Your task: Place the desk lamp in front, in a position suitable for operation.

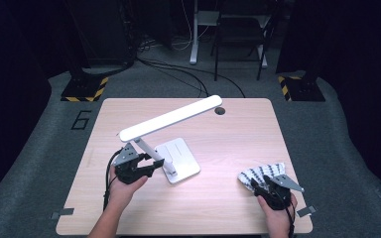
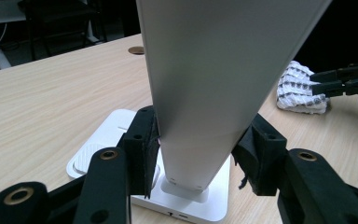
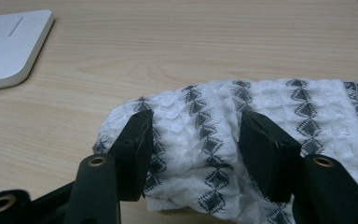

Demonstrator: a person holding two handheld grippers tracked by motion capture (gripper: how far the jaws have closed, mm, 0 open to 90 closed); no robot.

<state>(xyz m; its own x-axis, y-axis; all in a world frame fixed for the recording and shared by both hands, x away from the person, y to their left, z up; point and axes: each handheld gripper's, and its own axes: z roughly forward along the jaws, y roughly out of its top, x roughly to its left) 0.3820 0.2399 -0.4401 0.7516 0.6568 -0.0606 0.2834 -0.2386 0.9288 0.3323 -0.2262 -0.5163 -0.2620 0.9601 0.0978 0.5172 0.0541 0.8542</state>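
A white desk lamp stands on the wooden table [image 1: 238, 134], with a long bar head [image 1: 171, 118] and a flat base [image 1: 181, 158]. My left gripper [image 1: 156, 163] comes at its slanted arm [image 2: 200, 93] from the left, low down near the hinge. Both pads [image 2: 142, 140] lie against the arm's sides, so the left gripper [image 2: 198, 144] is shut on it. At the front right lies a white cloth with a black pattern [image 1: 263, 172]. My right gripper [image 3: 193, 135] is shut on a bunched fold of that cloth [image 3: 270, 102]. The left gripper view shows the cloth [image 2: 298, 86] and the right gripper [image 2: 317, 86] farther off.
A round cable hole [image 1: 220, 111] sits near the table's far edge. Beyond the table stand a chair [image 1: 238, 34] and a desk leg [image 1: 194, 34], with cables [image 1: 178, 69] across the grey floor. Yellow-black striped stand feet [image 1: 84, 89] flank the far corners.
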